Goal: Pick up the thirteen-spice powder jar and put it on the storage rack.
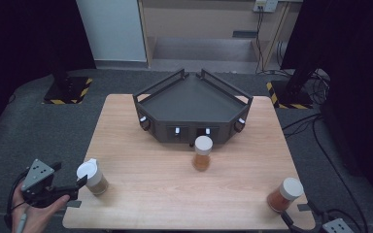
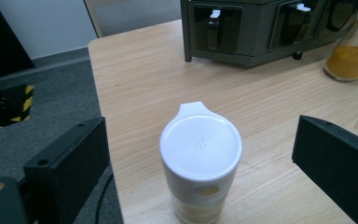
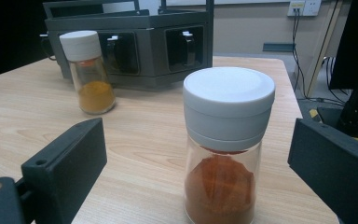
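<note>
At the table's left front corner, the left gripper (image 1: pixel 80 183) is sitting level with the pale jar (image 1: pixel 93 176), its jaws spread wide and gripping nothing. In the left gripper view this jar (image 2: pixel 200 161) is standing upright between the two jaws, with clear table on both sides (its lid tab is pointing away from the gripper). The jar's long axis is running vertically, across the jaws' closing line, so a straight squeeze appears sufficient.

At the centre, the yellow spice jar (image 1: pixel 202 153) is standing just in front of the dark tray (image 1: pixel 193 104), well apart from both grippers.

At the right front corner, the right gripper (image 1: pixel 291 222) is lying just beside the red spice jar (image 1: pixel 284 194). In the right gripper view its jaws are likewise spread, with this upright jar (image 3: pixel 226 144) standing between them, untouched.
</note>
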A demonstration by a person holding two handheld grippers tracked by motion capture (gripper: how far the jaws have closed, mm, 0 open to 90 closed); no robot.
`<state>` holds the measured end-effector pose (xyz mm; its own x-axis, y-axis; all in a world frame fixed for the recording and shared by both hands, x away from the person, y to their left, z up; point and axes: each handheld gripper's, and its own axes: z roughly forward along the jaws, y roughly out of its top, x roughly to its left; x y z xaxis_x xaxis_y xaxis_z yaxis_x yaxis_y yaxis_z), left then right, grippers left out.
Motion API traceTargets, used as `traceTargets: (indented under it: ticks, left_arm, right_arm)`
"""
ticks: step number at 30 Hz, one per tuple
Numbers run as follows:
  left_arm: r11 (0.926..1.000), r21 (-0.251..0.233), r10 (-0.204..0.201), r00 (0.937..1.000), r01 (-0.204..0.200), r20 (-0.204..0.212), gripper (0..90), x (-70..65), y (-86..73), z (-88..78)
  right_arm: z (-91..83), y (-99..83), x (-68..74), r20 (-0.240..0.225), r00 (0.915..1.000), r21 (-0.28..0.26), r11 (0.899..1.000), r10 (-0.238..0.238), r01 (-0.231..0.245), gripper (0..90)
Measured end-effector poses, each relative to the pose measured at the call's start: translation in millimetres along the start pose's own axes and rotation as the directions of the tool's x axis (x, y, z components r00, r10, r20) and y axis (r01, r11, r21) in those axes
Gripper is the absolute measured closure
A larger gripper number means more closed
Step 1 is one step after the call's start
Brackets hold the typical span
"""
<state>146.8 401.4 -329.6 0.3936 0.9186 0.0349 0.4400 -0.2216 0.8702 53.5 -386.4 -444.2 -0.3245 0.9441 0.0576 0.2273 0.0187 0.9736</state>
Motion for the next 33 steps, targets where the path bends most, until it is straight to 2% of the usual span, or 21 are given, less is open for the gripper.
traceTargets:
  ticks: [2,10,16,25,28,33]
  left_arm:
    - [0.9998,0.016,0.013,0.9999,-0.012,-0.005,2.9,-2.7,0.5,4.8]
    - [0.9984,0.052,0.022,0.9997,-0.022,-0.007,3.1,-3.1,2.6,20.6]
    - [0.9972,0.075,0.001,1.0,0.0,-0.009,4.0,-3.7,1.9,32.2]
    - [0.994,0.108,0.014,0.9999,-0.014,-0.008,8.7,-4.7,1.0,46.8]
    - [0.9942,0.107,0.002,1.0,-0.001,-0.005,9.5,-3.7,-0.9,49.3]
    - [0.9918,0.128,0.007,0.9999,-0.006,-0.008,10.7,-3.6,-2.7,56.2]
  right_arm:
    - [0.3,0.1,-0.3,0.001,1.0,0.001,1.0,0.0,0.0,4.5]
    - [0.4,-0.3,-0.2,0.0,1.0,0.0,1.0,0.002,-0.002,4.7]
    - [0.7,-0.4,-0.1,0.003,1.0,0.0,1.0,0.004,-0.004,4.8]
    - [1.4,-0.7,-0.7,-0.001,1.0,-0.001,1.0,0.007,-0.007,4.9]
    - [1.6,-0.6,-0.7,-0.002,1.0,0.001,1.0,0.007,-0.007,5.0]
    - [1.7,-1.1,-1.1,0.0,0.9999,-0.001,1.0,0.01,-0.01,4.9]
